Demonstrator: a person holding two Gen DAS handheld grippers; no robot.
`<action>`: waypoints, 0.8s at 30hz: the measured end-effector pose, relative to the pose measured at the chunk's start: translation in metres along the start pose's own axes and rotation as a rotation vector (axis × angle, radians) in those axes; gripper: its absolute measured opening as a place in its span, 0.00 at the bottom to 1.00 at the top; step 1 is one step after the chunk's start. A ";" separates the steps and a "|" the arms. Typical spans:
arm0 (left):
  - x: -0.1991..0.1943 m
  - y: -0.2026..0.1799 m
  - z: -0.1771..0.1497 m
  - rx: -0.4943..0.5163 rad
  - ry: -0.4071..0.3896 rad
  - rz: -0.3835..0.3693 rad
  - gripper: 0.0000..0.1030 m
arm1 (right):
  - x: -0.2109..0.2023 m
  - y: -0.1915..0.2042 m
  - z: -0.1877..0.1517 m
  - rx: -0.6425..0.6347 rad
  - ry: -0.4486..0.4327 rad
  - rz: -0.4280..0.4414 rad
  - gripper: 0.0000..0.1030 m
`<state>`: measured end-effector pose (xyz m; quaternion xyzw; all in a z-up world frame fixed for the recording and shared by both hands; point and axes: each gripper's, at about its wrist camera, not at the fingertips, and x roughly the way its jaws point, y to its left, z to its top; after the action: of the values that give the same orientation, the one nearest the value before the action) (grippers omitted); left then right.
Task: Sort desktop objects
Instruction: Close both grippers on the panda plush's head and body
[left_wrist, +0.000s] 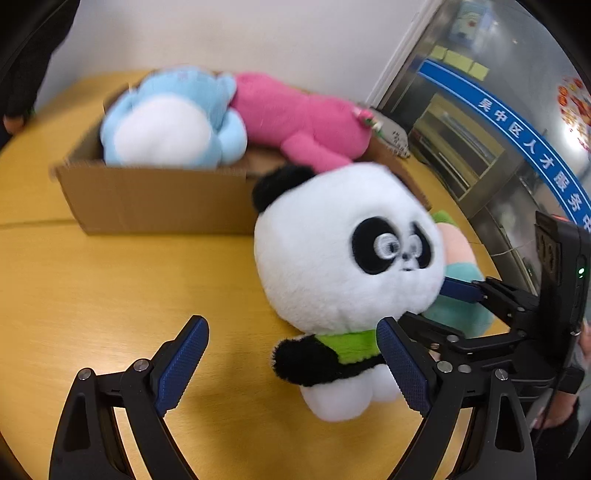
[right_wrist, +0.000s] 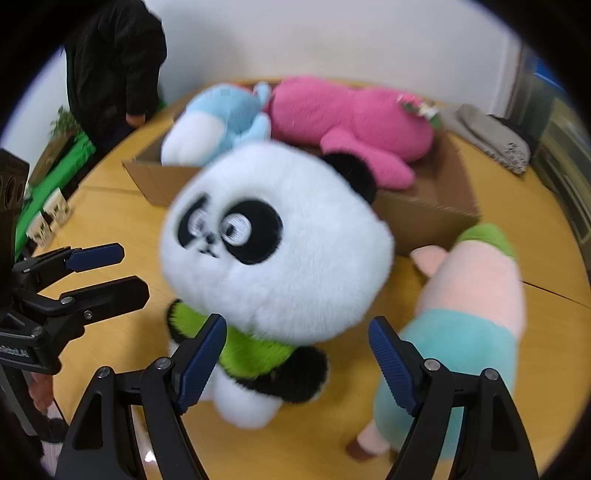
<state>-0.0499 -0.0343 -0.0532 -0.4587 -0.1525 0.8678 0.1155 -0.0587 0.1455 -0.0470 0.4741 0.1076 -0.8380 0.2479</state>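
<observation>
Both grippers, left gripper (left_wrist: 291, 363) and right gripper (right_wrist: 297, 363), gape wide around nothing; panda plush (right_wrist: 277, 251) stands mid-frame on the table (left_wrist: 92, 280).
Panda blocks part of the cardboard box (left_wrist: 155, 199) behind, holding blue plush (left_wrist: 166, 122) and pink plush (left_wrist: 295, 118); pastel plush (right_wrist: 469, 314) lies lower right, partly cut off; everything blurred.
</observation>
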 end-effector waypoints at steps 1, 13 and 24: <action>0.007 0.003 0.001 -0.008 0.012 -0.007 0.92 | 0.006 0.000 0.001 -0.004 0.002 0.028 0.76; 0.024 -0.005 0.002 0.061 0.107 -0.165 0.24 | 0.013 0.008 -0.002 -0.017 -0.044 0.178 0.51; 0.004 0.026 0.016 0.004 -0.029 -0.122 1.00 | 0.010 -0.009 0.017 0.011 -0.003 0.186 0.77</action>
<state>-0.0673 -0.0597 -0.0571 -0.4356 -0.1799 0.8660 0.1669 -0.0797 0.1431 -0.0469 0.4822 0.0582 -0.8125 0.3225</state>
